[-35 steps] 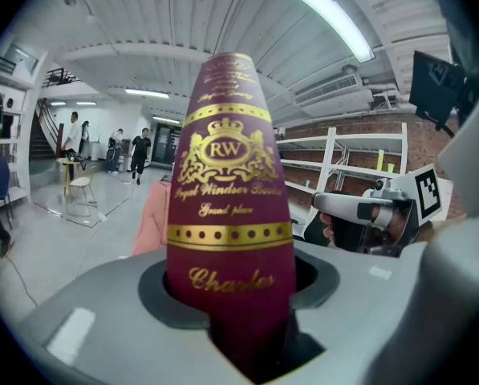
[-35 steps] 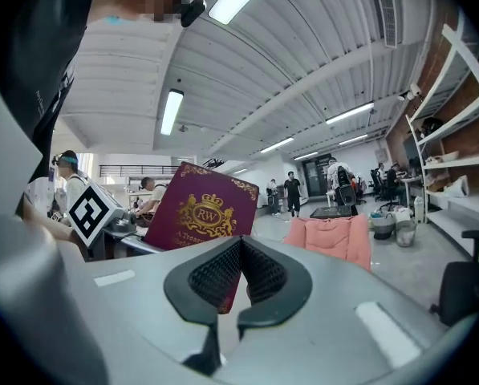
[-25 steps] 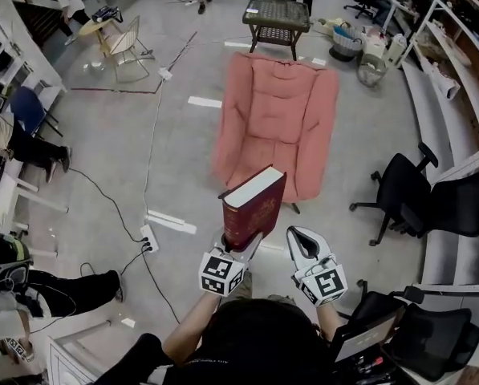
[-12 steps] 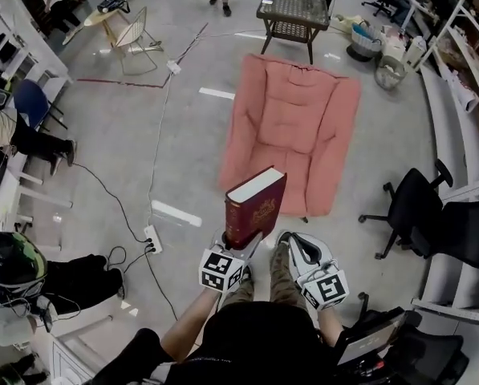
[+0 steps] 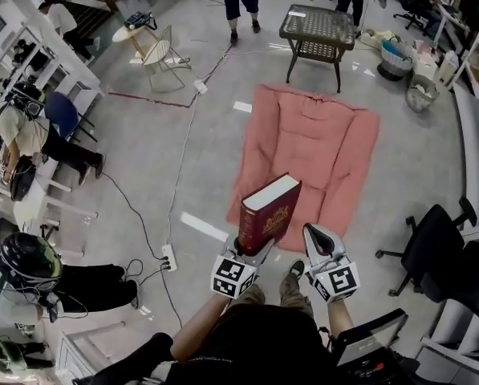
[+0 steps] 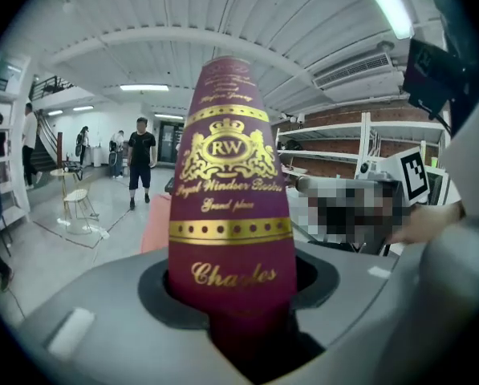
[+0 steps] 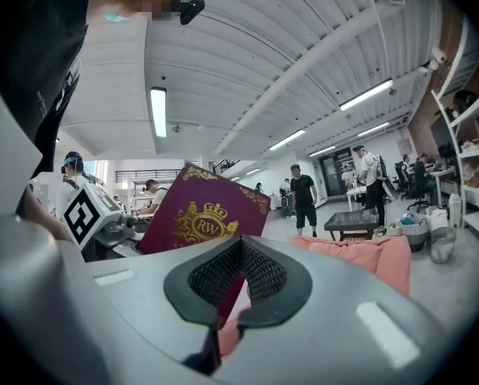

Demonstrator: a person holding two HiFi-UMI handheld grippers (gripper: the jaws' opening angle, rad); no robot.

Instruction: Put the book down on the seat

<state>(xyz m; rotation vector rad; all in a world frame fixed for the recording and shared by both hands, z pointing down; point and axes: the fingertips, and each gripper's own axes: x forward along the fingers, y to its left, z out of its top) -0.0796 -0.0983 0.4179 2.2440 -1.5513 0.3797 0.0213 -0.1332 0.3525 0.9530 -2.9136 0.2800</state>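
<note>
One maroon hardcover book (image 5: pixel 269 215) is clamped upright in the left gripper (image 5: pixel 253 252), ready for the pink armchair (image 5: pixel 319 147) ahead (right gripper (image 5: pixel 316 233) closed, empty).

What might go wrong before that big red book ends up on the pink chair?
1. The book stands upright, gripped only at its bottom end by the left gripper, so it may tip or slip out.
2. The right gripper is shut and empty beside it, so nothing backs up that grip.
3. A power strip lies just left of the way to the armchair; a foot might catch it.
</note>
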